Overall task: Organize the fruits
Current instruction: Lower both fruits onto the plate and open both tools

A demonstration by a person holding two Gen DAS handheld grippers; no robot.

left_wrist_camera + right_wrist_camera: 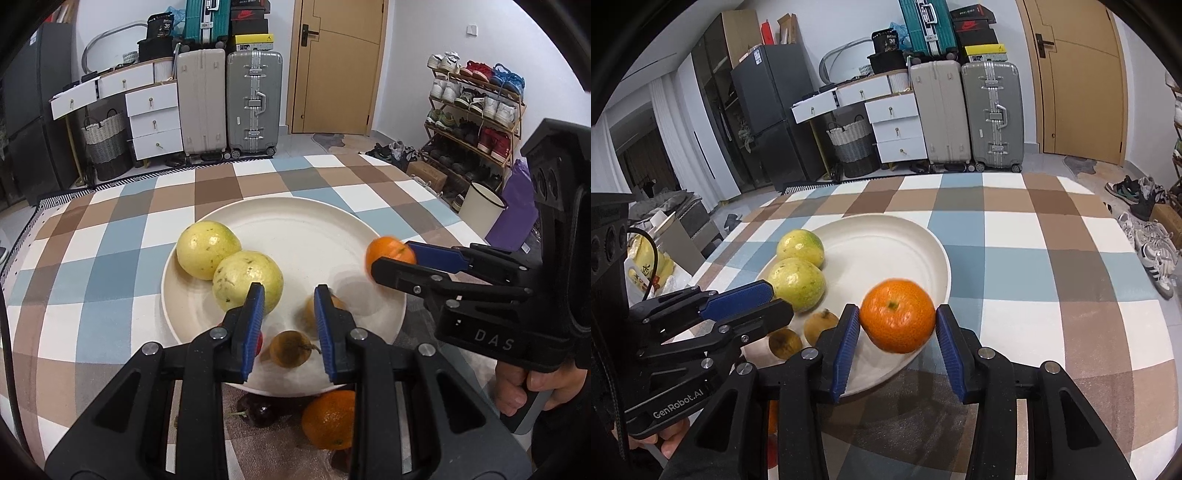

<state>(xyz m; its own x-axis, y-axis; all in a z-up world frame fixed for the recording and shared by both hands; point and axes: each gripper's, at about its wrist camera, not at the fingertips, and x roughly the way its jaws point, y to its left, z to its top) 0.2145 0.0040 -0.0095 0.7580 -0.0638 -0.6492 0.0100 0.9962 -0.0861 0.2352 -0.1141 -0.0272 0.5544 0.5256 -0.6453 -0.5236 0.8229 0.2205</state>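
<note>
A white plate (pixel 295 221) on the checked tablecloth holds two yellow-green fruits (pixel 208 249) (pixel 247 280) and two small brown fruits (pixel 290 349) (pixel 312 312). My left gripper (pixel 290 299) is open and empty above the plate's near part. My right gripper (pixel 897 325) is shut on an orange (pixel 897 321), held over the plate's right rim; it shows in the left wrist view (pixel 388 254) too. Another orange (pixel 328 419) and a dark red fruit (pixel 258 411) lie on the cloth before the plate.
The table (pixel 1052 277) extends right and far of the plate. Suitcases (pixel 255 103), drawers (pixel 151 114) and a shoe rack (pixel 476 122) stand beyond it. A white bin (pixel 480 210) is by the table's right edge.
</note>
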